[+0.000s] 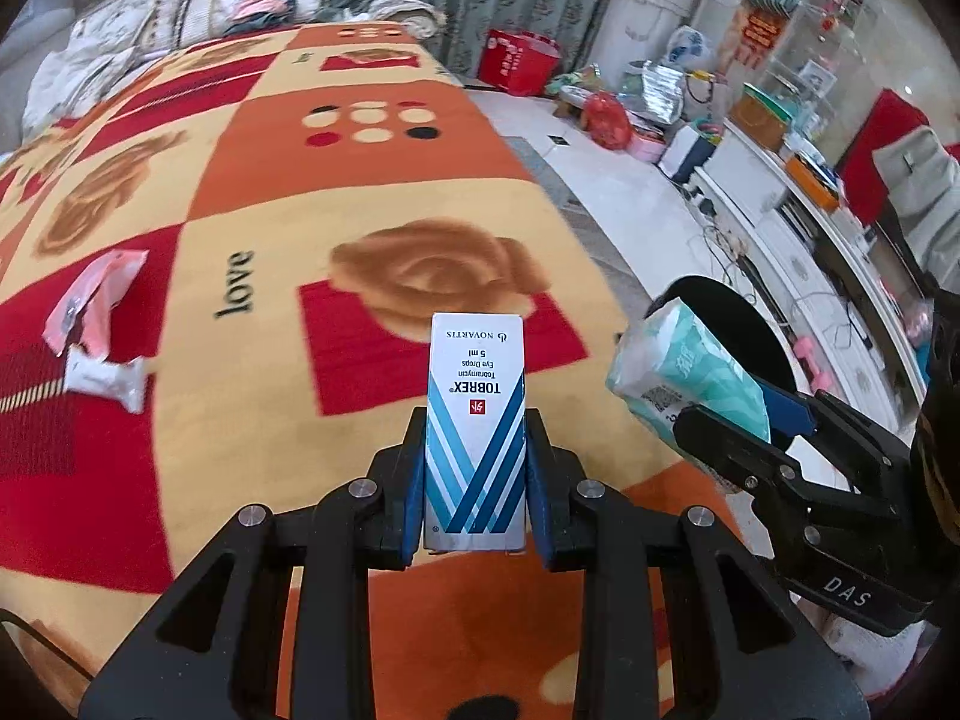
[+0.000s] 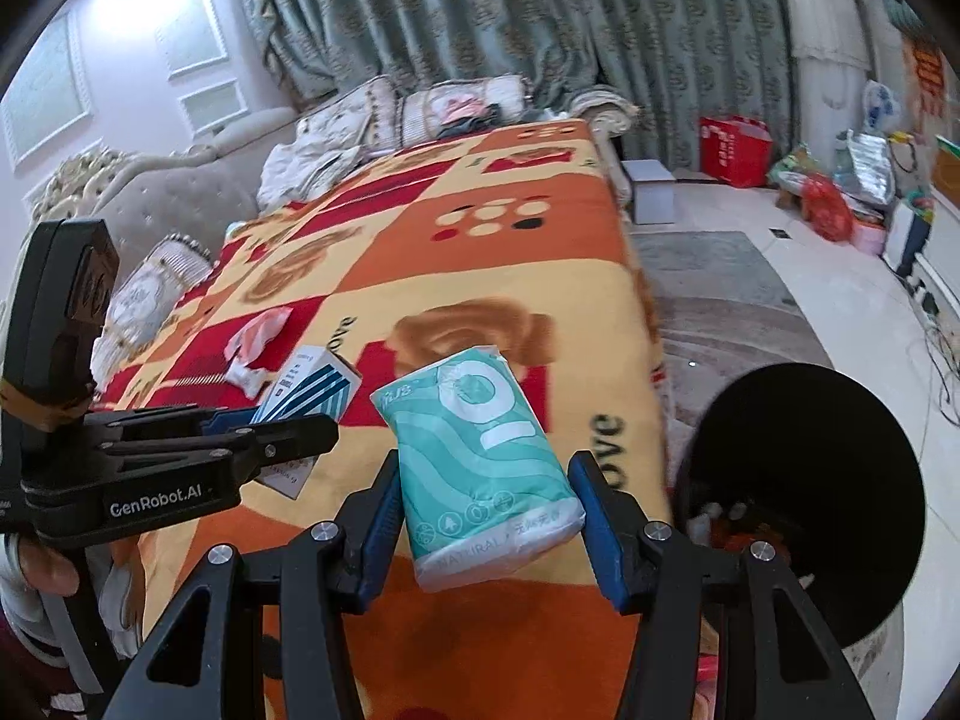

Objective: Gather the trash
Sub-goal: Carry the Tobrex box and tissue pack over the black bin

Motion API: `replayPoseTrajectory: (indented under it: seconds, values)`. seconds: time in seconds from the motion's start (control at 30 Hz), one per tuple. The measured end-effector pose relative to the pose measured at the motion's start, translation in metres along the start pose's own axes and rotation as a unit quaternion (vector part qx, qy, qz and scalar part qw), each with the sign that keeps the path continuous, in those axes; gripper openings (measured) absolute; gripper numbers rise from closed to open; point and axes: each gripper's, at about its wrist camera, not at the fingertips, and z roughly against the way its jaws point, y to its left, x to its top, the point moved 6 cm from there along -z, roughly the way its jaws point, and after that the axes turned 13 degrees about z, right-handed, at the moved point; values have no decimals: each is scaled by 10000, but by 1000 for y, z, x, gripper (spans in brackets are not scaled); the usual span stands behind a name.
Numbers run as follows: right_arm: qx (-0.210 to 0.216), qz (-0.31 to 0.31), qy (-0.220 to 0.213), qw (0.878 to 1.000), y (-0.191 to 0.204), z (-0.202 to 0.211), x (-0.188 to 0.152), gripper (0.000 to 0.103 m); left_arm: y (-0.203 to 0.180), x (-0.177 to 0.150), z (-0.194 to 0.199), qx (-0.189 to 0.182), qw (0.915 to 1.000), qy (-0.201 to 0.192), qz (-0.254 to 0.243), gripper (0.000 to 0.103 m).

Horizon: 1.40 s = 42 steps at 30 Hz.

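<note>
My left gripper (image 1: 476, 474) is shut on a white and blue Tobrex eye-drops box (image 1: 474, 420), held above the bed; the box also shows in the right wrist view (image 2: 312, 387). My right gripper (image 2: 486, 516) is shut on a teal tissue pack (image 2: 480, 462), also seen in the left wrist view (image 1: 684, 369), near the bed's right edge. A black round bin (image 2: 804, 480) stands on the floor just right of the bed, with some trash inside. A pink wrapper (image 1: 96, 294) and a white wrapper (image 1: 105, 378) lie on the blanket at left.
The bed carries an orange, red and cream patterned blanket (image 1: 288, 192), with pillows (image 2: 354, 114) at its far end. A grey rug (image 2: 720, 300) covers the floor on the right. Bags and a red box (image 2: 735, 150) stand by the curtains. A white cabinet (image 1: 798, 228) runs along the right.
</note>
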Motion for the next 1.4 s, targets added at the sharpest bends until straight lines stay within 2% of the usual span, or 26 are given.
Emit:
replayPoseTrajectory:
  seconds: [0.33,0.57,1.4]
  values:
    - [-260,-343,-32,9991,-41,19,-14,52,-52,-2,-18,-184,9991,116,-366,26]
    - [-404,-568,-54,9976,-66,30,-24,52,-75,-2,-28,-293,9982,197,-478,26]
    - [-734,-1108,15,9911,-122,39,-47,52,-115,1,-58,-377,9960,375,-721,26]
